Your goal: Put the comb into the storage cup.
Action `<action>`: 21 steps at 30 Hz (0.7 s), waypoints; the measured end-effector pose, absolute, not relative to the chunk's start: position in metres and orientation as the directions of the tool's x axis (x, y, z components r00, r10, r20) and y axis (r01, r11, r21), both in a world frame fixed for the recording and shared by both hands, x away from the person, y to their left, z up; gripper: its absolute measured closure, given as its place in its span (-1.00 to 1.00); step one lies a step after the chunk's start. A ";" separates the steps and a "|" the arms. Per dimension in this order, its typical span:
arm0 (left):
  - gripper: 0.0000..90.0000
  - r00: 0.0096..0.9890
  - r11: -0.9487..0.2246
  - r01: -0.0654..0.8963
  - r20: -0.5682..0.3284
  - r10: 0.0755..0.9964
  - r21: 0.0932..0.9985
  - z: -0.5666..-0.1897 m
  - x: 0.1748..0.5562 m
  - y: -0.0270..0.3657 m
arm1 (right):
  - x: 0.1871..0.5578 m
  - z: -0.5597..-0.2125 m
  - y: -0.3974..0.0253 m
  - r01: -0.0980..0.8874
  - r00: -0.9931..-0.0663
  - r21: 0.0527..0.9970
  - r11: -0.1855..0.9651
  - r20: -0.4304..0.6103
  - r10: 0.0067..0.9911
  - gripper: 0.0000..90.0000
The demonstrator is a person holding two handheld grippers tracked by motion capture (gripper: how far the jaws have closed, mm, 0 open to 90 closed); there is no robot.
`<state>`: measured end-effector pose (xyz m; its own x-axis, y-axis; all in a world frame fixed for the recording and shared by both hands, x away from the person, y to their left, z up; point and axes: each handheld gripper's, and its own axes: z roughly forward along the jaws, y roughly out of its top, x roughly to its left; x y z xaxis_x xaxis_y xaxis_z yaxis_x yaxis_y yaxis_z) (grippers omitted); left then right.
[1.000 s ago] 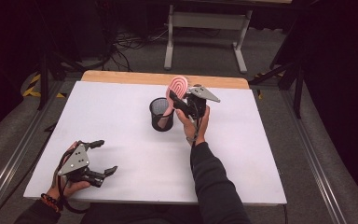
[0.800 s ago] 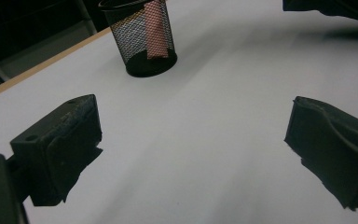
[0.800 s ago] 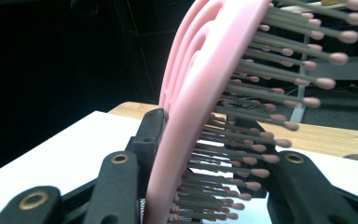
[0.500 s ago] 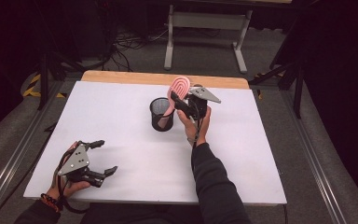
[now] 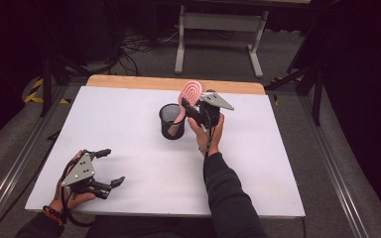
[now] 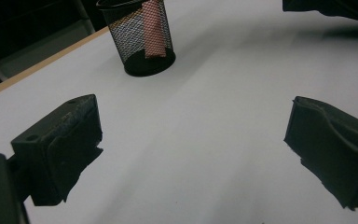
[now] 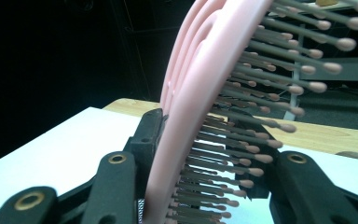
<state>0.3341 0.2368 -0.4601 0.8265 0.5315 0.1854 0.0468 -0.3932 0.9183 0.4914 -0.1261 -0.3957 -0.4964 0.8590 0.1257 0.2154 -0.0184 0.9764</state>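
the right claw (image 5: 192, 106) is closed on a pink hairbrush (image 5: 190, 92), its jaws clamped on the brush head, back on one side and bristles on the other. the brush stands nearly upright at the middle of the white desk (image 5: 129, 119), with its handle down inside the black mesh cup (image 5: 171, 121). in the left gripper view the handle shows through the mesh. the left claw (image 5: 107, 168) rests near the desk's front left corner, well apart from the cup, jaws spread wide and holding nothing.
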 end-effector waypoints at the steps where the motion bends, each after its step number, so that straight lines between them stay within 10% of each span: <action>1: -0.90 0.826 -0.392 0.047 0.185 0.532 0.919 -0.460 0.334 0.237 | 0.491 -0.395 -0.126 0.213 -0.494 0.977 -0.015 0.121 0.861 0.26; 21: -0.90 0.819 -0.400 0.042 0.198 0.538 0.916 -0.460 0.333 0.237 | 0.485 -0.393 -0.132 0.202 -0.488 0.979 0.010 0.092 0.868 0.11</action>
<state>0.3333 0.2374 -0.4595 0.8194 0.5381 0.1975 0.0420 -0.4000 0.9155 0.4854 -0.1316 -0.3926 -0.4881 0.8679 0.0924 0.2024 0.0096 0.9792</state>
